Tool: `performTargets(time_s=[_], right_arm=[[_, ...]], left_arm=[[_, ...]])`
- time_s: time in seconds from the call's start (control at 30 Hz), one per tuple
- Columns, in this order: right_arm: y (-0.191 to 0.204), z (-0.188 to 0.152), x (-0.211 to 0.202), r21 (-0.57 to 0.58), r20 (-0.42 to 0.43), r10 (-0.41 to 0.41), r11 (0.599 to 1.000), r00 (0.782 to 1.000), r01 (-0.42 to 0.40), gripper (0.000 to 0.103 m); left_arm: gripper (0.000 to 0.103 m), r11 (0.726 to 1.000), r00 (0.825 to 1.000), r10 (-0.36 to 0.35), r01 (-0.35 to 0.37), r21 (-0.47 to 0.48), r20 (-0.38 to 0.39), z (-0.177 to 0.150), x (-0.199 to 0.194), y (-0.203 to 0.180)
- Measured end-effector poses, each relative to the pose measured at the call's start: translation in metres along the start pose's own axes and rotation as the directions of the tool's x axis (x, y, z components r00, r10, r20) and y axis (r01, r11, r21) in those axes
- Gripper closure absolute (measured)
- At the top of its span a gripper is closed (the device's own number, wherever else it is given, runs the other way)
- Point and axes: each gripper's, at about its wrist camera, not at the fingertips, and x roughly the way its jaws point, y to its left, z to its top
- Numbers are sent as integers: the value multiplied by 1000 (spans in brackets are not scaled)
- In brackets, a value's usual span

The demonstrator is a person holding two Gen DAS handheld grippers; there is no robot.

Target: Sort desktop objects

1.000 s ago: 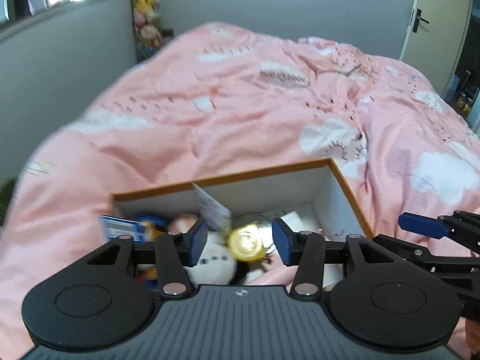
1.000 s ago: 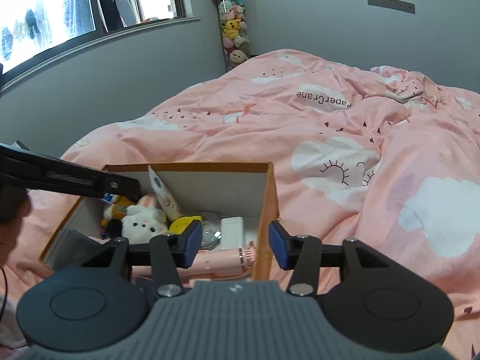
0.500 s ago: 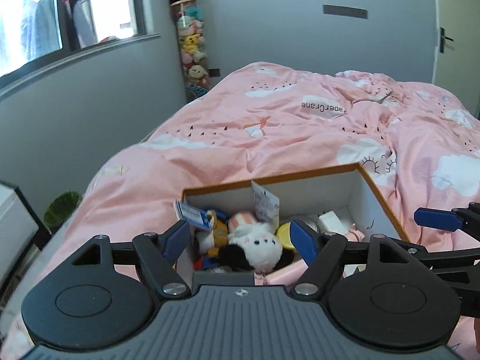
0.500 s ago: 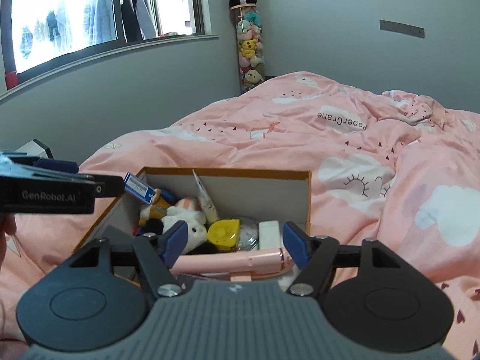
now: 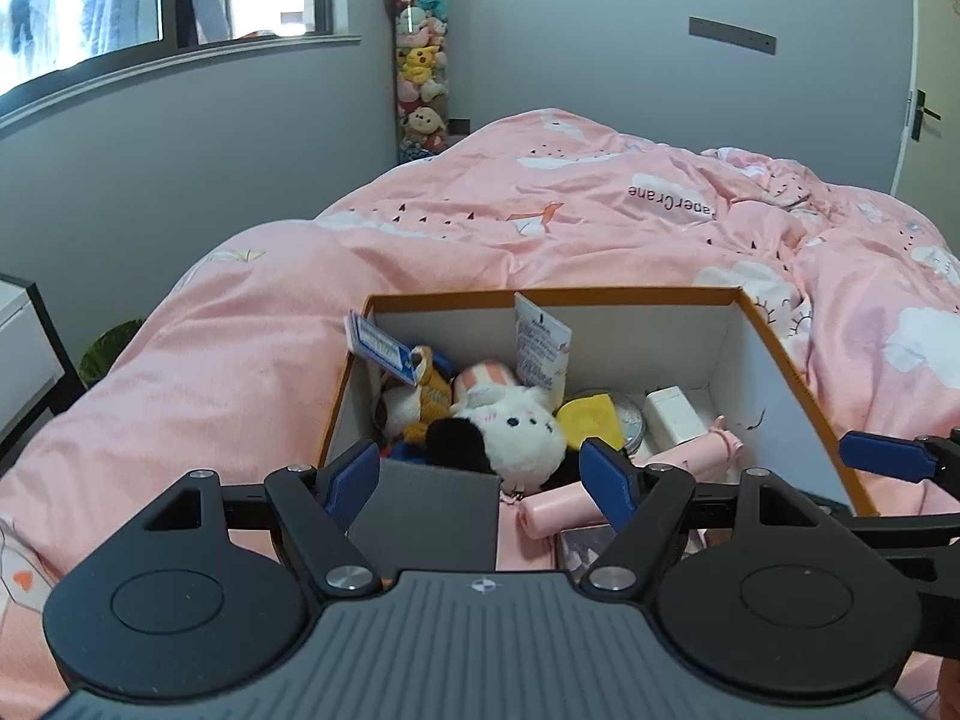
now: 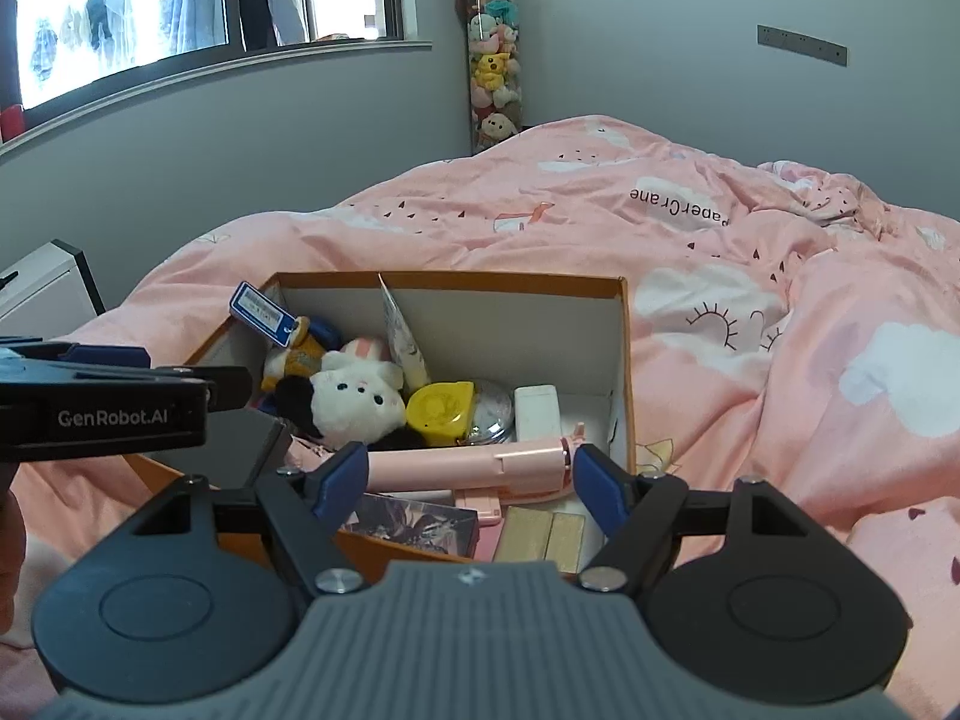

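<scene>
An orange-rimmed cardboard box [image 5: 774, 336] [image 6: 621, 360] sits on a pink bed. It holds a white plush [image 5: 516, 426] [image 6: 354, 399], a yellow round case [image 5: 591, 420] [image 6: 441, 411], a white charger [image 5: 675, 414] [image 6: 536, 411], a pink stick [image 5: 636, 480] [image 6: 474, 459], a blue tag [image 5: 378, 345] [image 6: 261, 312] and a grey box [image 5: 426, 510]. My left gripper [image 5: 483, 474] is open and empty over the box's near left end. My right gripper [image 6: 468, 477] is open and empty over its near right end.
The pink duvet [image 5: 600, 228] surrounds the box. A clear tube of plush toys [image 5: 417, 90] stands in the far corner. A white cabinet [image 5: 24, 348] is at the left. A door [image 5: 936, 90] is at the far right.
Both grippers have pulled back and up from the box, so more of its contents show. Both jaws have opened wider.
</scene>
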Motion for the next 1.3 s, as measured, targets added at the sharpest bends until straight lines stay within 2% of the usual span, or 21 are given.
performTargets(time_s=[0.2, 0.33, 0.67, 1.3], right_arm=[[-1, -7, 4, 5, -6, -10, 1000, 1000, 10, 25], [-1, -11, 5, 8, -11, -26, 1000, 1000, 26, 20], [-3, -22, 8, 34, -22, -29, 999, 999, 29, 15], [-7, -27, 11, 61, -19, -16, 998, 1000, 18, 14]], left_arm=[[16, 1000, 1000, -1, 1, -10, 12, -12, 4, -2], [14, 1000, 1000, -9, 9, -22, 22, -17, 5, -5], [14, 997, 997, 67, -66, 40, -40, -32, 20, -18], [12, 996, 996, 75, -73, 56, -42, -33, 24, -20]])
